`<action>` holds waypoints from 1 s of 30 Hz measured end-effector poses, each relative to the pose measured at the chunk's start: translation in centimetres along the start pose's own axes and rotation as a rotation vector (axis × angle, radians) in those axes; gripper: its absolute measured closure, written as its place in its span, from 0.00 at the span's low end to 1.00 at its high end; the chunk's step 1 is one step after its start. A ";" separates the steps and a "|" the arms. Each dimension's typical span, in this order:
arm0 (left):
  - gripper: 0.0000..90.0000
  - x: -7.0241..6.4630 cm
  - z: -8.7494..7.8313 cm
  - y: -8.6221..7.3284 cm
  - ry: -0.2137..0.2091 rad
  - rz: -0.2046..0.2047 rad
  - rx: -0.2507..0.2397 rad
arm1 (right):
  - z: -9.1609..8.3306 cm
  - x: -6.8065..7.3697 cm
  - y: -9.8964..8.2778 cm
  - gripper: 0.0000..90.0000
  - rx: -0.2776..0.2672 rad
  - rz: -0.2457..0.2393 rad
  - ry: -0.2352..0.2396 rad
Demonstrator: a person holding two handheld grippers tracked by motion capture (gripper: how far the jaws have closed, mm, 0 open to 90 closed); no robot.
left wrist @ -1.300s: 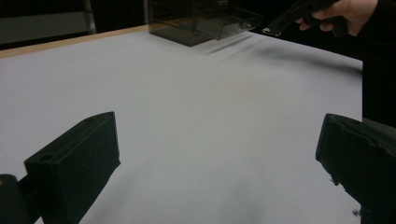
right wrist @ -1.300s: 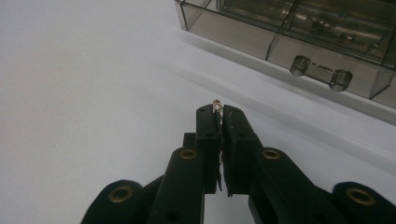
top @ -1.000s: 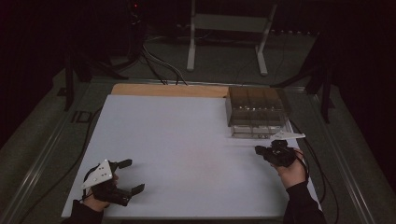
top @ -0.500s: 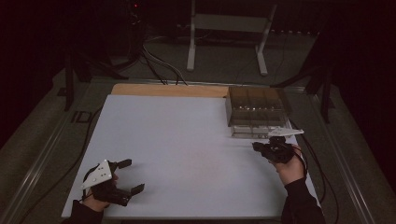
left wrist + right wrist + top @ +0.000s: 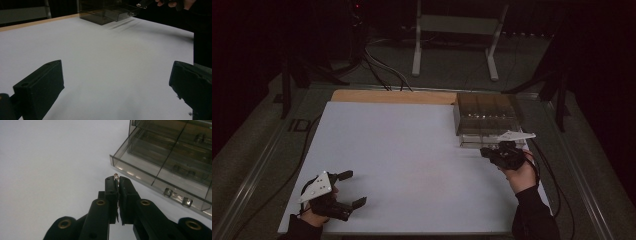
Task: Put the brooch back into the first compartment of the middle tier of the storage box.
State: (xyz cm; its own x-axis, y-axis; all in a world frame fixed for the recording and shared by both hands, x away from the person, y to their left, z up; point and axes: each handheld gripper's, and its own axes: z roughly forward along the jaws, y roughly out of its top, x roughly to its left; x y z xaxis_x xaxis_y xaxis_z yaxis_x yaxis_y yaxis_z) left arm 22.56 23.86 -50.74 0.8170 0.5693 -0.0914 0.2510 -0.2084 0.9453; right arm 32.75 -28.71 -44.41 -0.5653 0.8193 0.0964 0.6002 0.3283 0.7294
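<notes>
A smoky clear drawer cabinet (image 5: 486, 114) stands at the table's far right, its bottom drawer (image 5: 160, 173) pulled out. My right gripper (image 5: 116, 178) is shut on a small thin metal part (image 5: 116, 178), whose tip pokes out between the jaws just short of the drawer's front left corner. In the high view that right gripper (image 5: 485, 151) hovers in front of the cabinet. My left gripper (image 5: 353, 188) rests at the near left of the white table (image 5: 402, 160), jaws wide open and holding nothing. The left gripper view shows the cabinet (image 5: 105, 11) far off.
Small metal clips (image 5: 177, 197) lie in the open drawer's right compartment. A wooden strip (image 5: 392, 96) borders the table's far edge. Cables (image 5: 382, 67) and a white stand (image 5: 457, 35) lie on the dark floor beyond.
The right gripper has moved slightly forward and left toward the open drawer. The left gripper has stayed put.
</notes>
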 end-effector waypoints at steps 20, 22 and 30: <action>0.00 -0.1 -0.1 0.0 0.002 0.007 0.001 | 0.2 0.1 2.9 0.96 -0.013 -0.036 -0.005; 0.00 -0.1 0.0 0.0 0.001 0.006 0.002 | 0.4 0.0 3.2 0.96 -0.011 -0.037 -0.004; 0.00 0.0 -0.1 0.0 0.001 0.007 0.003 | 0.9 -0.2 4.1 0.96 -0.005 -0.039 -0.001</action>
State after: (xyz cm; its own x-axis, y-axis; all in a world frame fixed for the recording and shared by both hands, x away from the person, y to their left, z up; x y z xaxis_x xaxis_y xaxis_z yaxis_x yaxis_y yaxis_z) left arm 22.48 23.91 -50.70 0.8184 0.5684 -0.0846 0.2466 -0.2145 0.9451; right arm 35.83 -27.09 -42.03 -0.5882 0.8059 0.0671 0.5744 0.3579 0.7362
